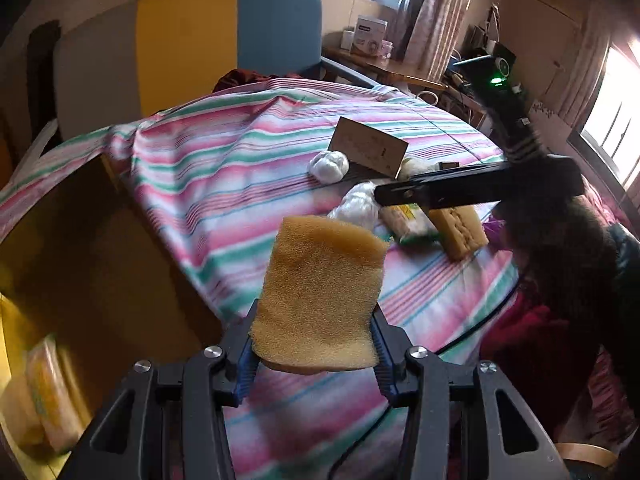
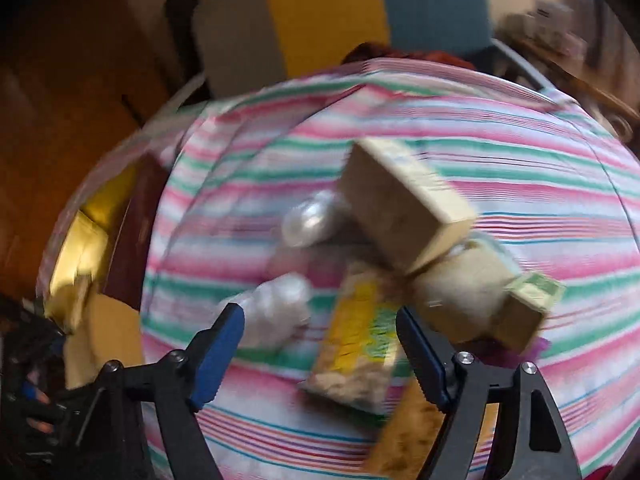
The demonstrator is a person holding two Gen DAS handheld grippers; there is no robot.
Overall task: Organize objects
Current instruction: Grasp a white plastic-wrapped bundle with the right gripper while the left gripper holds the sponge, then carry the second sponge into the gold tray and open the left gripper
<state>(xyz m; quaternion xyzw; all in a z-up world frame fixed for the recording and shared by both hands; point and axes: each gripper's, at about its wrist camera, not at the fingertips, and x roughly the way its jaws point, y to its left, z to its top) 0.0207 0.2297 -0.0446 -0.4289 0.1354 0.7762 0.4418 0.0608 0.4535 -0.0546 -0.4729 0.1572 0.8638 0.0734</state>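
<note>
My left gripper [image 1: 314, 344] is shut on a yellow sponge [image 1: 320, 280], which stands up from the jaws above the striped bedsheet [image 1: 224, 168]. Beyond it lie a second sponge [image 1: 460, 232], a yellow-green packet [image 1: 404, 222], two white plastic bundles [image 1: 328, 166] and a cardboard box [image 1: 368, 148]. In the blurred right wrist view, my right gripper [image 2: 320, 360] is open above the yellow-green packet [image 2: 356, 344]. A white bundle [image 2: 288, 308] lies by its left finger and a sponge [image 2: 408, 436] under its right finger. The pads press on nothing.
An open brown carton [image 1: 80, 248] stands beside the bed at left, with yellow packs [image 1: 44, 392] in it. A yellow and blue headboard [image 1: 224, 40] is at the far end. A person's dark hair [image 1: 560, 260] and red sleeve [image 1: 532, 336] are at the right. Desk clutter stands beyond.
</note>
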